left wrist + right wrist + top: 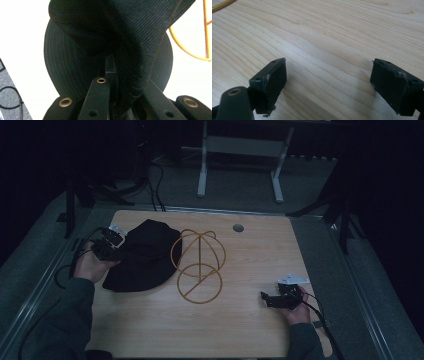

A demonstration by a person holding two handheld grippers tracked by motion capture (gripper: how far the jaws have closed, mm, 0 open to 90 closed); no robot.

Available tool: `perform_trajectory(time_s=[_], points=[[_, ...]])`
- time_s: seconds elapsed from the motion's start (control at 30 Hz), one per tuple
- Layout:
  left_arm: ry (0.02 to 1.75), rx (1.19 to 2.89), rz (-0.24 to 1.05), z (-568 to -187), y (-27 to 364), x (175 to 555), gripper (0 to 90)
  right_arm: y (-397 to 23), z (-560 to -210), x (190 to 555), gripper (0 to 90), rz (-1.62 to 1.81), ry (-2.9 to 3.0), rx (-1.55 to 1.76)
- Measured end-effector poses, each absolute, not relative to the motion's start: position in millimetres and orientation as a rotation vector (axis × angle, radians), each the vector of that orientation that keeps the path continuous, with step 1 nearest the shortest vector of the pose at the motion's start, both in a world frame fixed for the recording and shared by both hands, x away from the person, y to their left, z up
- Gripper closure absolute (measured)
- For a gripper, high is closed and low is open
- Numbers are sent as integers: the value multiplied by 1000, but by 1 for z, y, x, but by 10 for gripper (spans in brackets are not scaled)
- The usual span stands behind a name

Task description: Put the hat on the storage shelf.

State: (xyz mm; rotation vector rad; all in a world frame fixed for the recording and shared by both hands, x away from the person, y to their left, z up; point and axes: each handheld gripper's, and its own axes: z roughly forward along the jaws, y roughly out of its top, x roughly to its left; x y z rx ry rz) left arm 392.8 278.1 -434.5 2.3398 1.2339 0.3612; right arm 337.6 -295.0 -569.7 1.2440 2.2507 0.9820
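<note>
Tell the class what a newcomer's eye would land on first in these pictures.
First the black hat, lying left of centre on the wooden table, its edge pinched in the left gripper. Next the gold wire stand of rings beside it at mid-table. The right gripper rests open, near the right edge, holding nothing.

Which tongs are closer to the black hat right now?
Left. The left tongs are shut on the black hat; the right tongs sit open, far across the table.

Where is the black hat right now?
In the high view, the black hat lies on the left part of the wooden table, touching the gold wire stand, its left edge pinched in the left claw.
</note>
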Motion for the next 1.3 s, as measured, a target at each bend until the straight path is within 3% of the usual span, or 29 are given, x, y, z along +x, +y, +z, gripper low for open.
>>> perform_trajectory(time_s=[1.3], points=[[1101,2316,402,-399,296,382,880,-295,-570,338,135,982,2251,1244]])
